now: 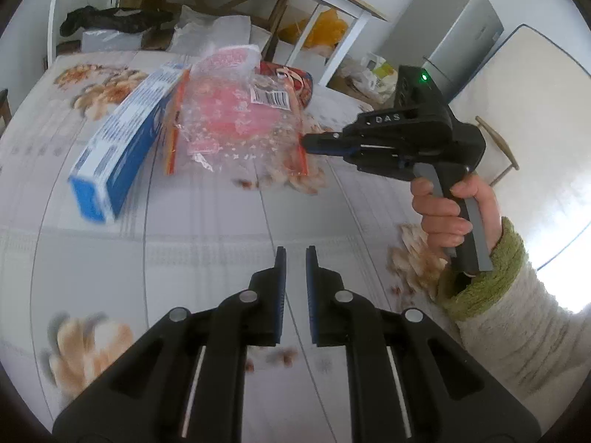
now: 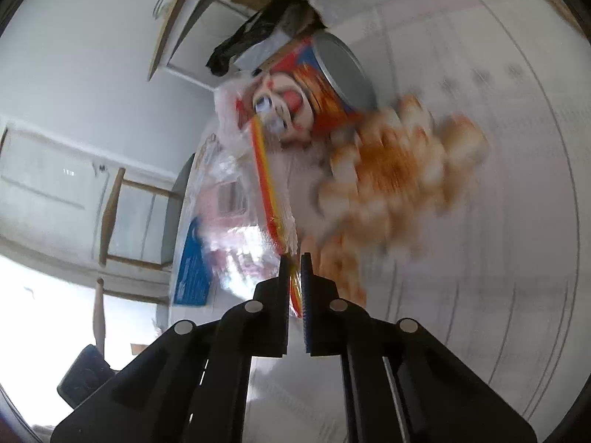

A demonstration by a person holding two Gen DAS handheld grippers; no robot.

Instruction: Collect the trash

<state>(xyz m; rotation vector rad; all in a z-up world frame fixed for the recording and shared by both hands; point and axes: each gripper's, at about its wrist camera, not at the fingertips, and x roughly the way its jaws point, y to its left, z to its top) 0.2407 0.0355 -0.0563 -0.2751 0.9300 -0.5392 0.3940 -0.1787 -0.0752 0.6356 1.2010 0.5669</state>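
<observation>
Right gripper: jaws nearly closed, pinching orange-edged corner of clear plastic wrapper; held in person's hand.
Left gripper: narrow gap btwn jaws, nothing in it; hovers above tablecloth, well short of the trash.
Wrapper: crumpled, pink print w/ barcode, on table's far half; near edge lifted.
Blue box: just left of wrapper, touching it.
Printed can: on its side behind wrapper.
</observation>
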